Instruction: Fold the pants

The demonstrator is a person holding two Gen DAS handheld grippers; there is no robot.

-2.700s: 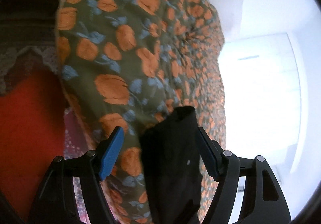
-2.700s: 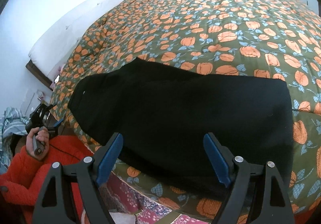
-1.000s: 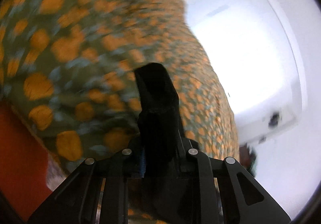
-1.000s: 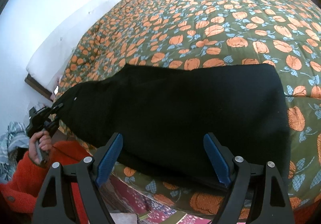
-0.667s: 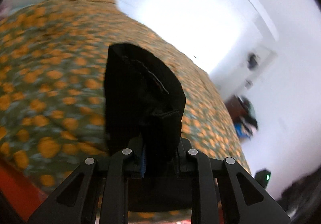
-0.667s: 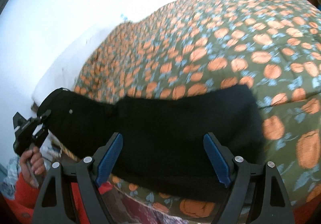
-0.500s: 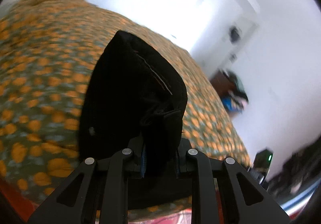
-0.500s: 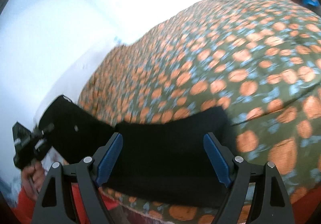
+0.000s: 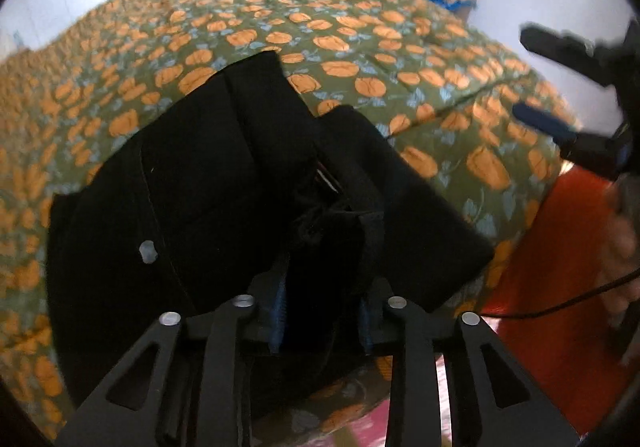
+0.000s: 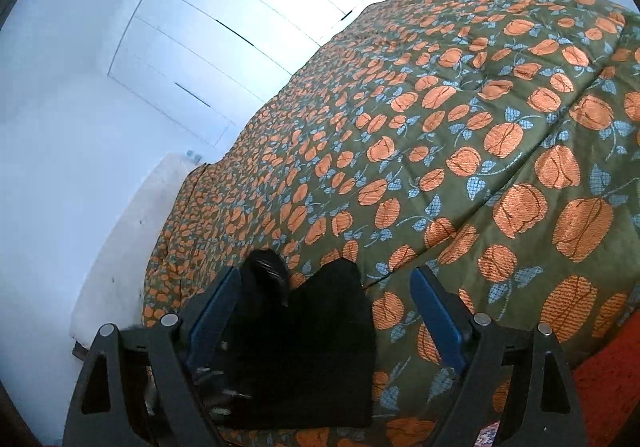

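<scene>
Black pants (image 9: 208,183) lay doubled over on the near edge of the flower-patterned bedspread (image 9: 360,47), one bunched end pinched tight between the closed blue pads of the left gripper (image 9: 322,311). The right gripper (image 10: 324,311) hung above the folded cloth with its fingers spread wide, holding nothing. An orange-red sleeve (image 9: 560,267) showed beside the bed.

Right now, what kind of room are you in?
Most likely a bedroom. A big bed with an orange-flowered quilt fills the view, white wardrobe-like doors line the wall, and the black pants lie on the quilt.
</scene>
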